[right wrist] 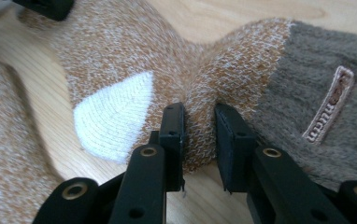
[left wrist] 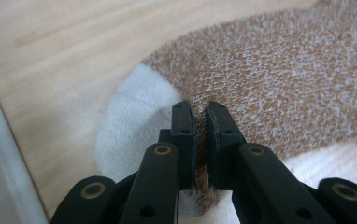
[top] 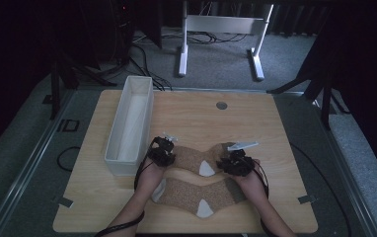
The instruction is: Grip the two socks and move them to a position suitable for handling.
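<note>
Currently, the left gripper [top: 163, 152] is pinching the far sock [top: 196, 158] near its toe, and the right gripper [top: 236, 163] is nipping its ankel, jaws slightly parted. Both socks are lying near the counter's [top: 236, 118] front edge; the near sock [top: 196, 195] is untouched, and the bin [top: 130, 126] is holding nothing.

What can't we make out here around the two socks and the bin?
- Speckled brown knit sock farther from the person: toe end in the high view, covered by the left tongs.
- Its grey ribbed cuff: cut off by the right edge of the right gripper view; the label lettering is too small to read.
- Nearer matching brown sock: cuff end in the high view, under the right forearm.
- White fabric bin: its floor, hidden behind the near wall.
</note>
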`<state>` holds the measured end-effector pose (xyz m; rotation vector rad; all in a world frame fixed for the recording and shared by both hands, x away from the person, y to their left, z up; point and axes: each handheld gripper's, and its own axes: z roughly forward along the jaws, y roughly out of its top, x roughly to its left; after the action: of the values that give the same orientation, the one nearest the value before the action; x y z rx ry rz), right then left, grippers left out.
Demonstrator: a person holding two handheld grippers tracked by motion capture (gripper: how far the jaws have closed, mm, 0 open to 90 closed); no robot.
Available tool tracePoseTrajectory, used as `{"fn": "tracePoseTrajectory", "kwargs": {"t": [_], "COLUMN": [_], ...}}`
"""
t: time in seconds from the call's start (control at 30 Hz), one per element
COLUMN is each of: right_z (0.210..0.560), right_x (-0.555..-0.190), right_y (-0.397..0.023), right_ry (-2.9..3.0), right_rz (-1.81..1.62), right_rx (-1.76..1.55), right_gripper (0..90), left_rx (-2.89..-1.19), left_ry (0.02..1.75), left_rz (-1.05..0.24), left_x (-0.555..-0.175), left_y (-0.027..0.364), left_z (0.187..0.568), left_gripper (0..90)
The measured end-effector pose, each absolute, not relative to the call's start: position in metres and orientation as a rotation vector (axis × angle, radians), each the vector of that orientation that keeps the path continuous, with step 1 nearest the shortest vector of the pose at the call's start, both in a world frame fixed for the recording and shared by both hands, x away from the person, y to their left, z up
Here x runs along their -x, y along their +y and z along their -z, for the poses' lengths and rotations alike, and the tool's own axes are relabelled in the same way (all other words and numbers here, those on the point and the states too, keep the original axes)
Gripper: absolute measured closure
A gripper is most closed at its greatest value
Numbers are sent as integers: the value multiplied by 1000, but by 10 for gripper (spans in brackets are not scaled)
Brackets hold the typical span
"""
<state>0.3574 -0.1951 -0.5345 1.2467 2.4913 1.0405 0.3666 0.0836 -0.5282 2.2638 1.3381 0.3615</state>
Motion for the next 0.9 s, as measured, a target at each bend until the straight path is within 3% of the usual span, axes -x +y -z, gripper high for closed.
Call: {"fn": "tracePoseTrajectory", "kwargs": {"t": [0.13, 0.27, 0.4, 0.67, 0.9], "right_z": [540, 540, 531, 515, 513], "right_x": [-359, -359, -358, -353, -342], "right_y": [-195, -194, -198, -205, -207], "right_ry": [2501, 2513, 2501, 2444, 2459], "right_rz": [-1035, -1046, -1062, -1124, -1120], "right_rx": [-1274, -1260, -1229, -1222, -1194], "right_gripper": [704, 600, 499, 409, 433], "left_rx": [-2248, -2255, -2244, -2193, -2191], "left_ry": [1347, 1334, 1333, 1305, 1249], "left_rz": [-355, -345, -323, -298, -268], "left_x": [-365, -366, -367, -358, -341], "left_y": [86, 87, 91, 94, 101], "left_z": [530, 530, 527, 519, 507], "left_gripper": [827, 778, 682, 535, 513]}}
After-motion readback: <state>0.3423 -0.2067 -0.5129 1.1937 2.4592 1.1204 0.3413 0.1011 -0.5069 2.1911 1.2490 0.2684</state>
